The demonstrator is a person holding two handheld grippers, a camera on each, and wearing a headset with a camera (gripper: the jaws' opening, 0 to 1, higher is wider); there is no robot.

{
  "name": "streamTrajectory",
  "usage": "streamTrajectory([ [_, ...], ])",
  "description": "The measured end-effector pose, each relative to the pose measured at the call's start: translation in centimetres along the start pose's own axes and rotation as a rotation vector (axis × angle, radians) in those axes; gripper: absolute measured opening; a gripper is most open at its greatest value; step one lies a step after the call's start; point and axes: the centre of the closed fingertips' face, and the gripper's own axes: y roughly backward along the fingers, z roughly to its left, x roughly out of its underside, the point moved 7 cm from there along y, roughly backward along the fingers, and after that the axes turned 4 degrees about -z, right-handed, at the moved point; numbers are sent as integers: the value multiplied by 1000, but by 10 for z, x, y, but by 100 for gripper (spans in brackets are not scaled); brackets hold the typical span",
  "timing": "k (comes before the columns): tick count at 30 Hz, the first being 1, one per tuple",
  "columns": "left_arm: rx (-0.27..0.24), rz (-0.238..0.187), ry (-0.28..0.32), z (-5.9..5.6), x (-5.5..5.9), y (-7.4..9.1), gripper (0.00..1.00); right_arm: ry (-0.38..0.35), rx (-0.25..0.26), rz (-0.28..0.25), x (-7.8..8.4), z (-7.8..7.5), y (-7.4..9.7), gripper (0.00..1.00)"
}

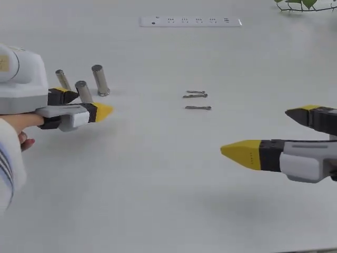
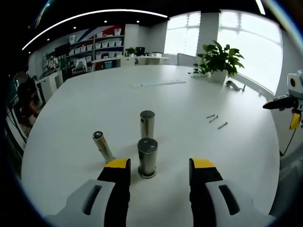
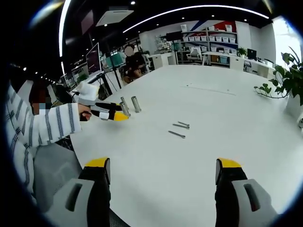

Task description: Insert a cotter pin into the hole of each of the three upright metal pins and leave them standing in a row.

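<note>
Three upright metal pins stand close together at the left: one at the back left (image 1: 62, 79), one at the back right (image 1: 99, 80), and the nearest (image 1: 82, 90). My left gripper (image 1: 90, 103) is open, its yellow-tipped jaws on either side of the nearest pin (image 2: 147, 157) without touching it. The other two pins (image 2: 147, 124) (image 2: 102, 145) stand just beyond. Three cotter pins (image 1: 196, 100) lie loose mid-table, two together and one apart (image 1: 198, 108). My right gripper (image 1: 256, 132) hovers open and empty at the right, short of the cotter pins (image 3: 179, 128).
A white power strip (image 1: 190, 21) lies at the far edge of the white table (image 1: 158, 174). Plant leaves (image 1: 305, 4) reach in at the far right corner, and a potted plant (image 2: 218, 59) stands there. A striped sleeve (image 3: 42, 127) holds the left gripper (image 3: 111, 115).
</note>
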Motion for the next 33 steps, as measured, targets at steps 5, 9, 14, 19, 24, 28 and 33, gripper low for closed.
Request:
streamTrajectory([
  [5, 2, 8, -28, 0, 3, -9, 44, -7, 1, -2, 1, -2, 0, 91],
  [9, -2, -7, -12, 0, 4, -13, 39, -12, 6, 1, 3, -4, 1, 91],
  [14, -14, -13, -16, 0, 6, -19, 35, -22, 4, 8, 6, -5, 0, 90],
  [19, -42, -34, -28, 4, 5, -21, 30, -32, -1, 9, 8, -7, 0, 90],
  [24, -85, -54, -22, 12, 4, -21, 18, -31, -6, 15, 9, -8, -1, 90],
  [28, -75, -78, 21, 19, 5, -19, 12, -40, -15, 13, 10, -8, -1, 90],
  [33, -67, -82, 25, 17, 6, -18, 12, -47, -16, 7, 10, -9, -1, 90],
])
